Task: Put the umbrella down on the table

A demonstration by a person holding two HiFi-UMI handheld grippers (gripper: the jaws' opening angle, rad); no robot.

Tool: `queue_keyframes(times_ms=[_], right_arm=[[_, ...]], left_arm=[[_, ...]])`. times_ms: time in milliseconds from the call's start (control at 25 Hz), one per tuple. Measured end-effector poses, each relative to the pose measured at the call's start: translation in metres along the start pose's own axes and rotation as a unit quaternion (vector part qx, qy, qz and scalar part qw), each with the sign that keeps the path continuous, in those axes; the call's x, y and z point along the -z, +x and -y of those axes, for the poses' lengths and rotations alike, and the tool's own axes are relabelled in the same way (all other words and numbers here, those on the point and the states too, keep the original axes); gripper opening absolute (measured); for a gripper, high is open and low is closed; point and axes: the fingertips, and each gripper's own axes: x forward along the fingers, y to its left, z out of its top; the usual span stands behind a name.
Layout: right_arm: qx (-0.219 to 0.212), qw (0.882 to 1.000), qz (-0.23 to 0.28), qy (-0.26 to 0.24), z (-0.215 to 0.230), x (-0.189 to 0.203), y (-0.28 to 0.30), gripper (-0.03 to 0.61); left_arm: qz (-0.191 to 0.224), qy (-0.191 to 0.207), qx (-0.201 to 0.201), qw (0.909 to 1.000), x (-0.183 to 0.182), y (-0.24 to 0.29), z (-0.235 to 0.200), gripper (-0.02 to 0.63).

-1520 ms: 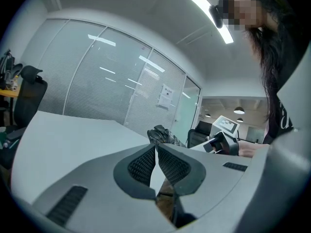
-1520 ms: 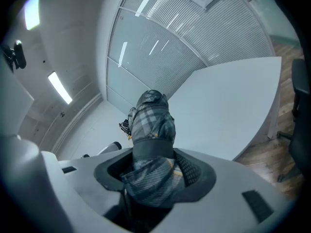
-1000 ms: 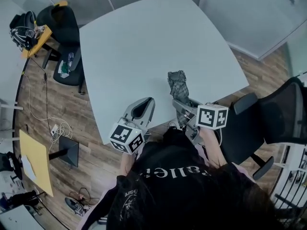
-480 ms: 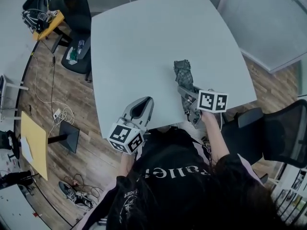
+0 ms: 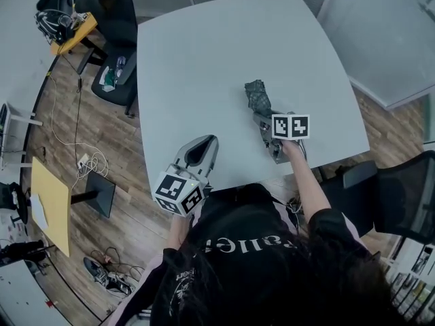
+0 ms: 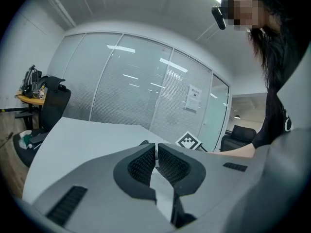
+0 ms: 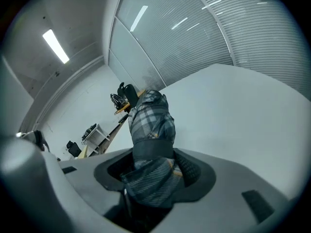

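1. Head view: the folded plaid umbrella is over the near right part of the worktop. Its near end is in the right gripper. Its long axis runs from that gripper away from the person, toward the middle of the worktop. Whether its far end touches the surface cannot be told. The left gripper is at the near edge, well apart from the umbrella.
2. Left gripper view: the left gripper has its fingers closed together with nothing between them, and it points across the worktop. The right gripper's marker cube shows just past them.
3. Right gripper view: the fingers of the right gripper grip the umbrella on both sides, just below its dark wrap band. The umbrella points straight out along them, with the worktop to its right.
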Motion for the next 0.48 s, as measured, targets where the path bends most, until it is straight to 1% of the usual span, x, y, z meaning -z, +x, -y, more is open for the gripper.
queue_keyframes(times_ms=[240, 480], right_arm=[[0.032, 0.998, -0.036, -0.029, 0.02, 0.006, 0.038, 0.236], [0.069, 0.994, -0.065, -0.056, 0.036, 0.007, 0.058, 0.236]], left_arm=[[-0.004, -0.006, -0.002, 1.0, 0.0, 0.001, -0.014, 0.026], [-0.005, -0.014, -0.012, 0.9998, -0.005, -0.005, -0.026, 0.026]])
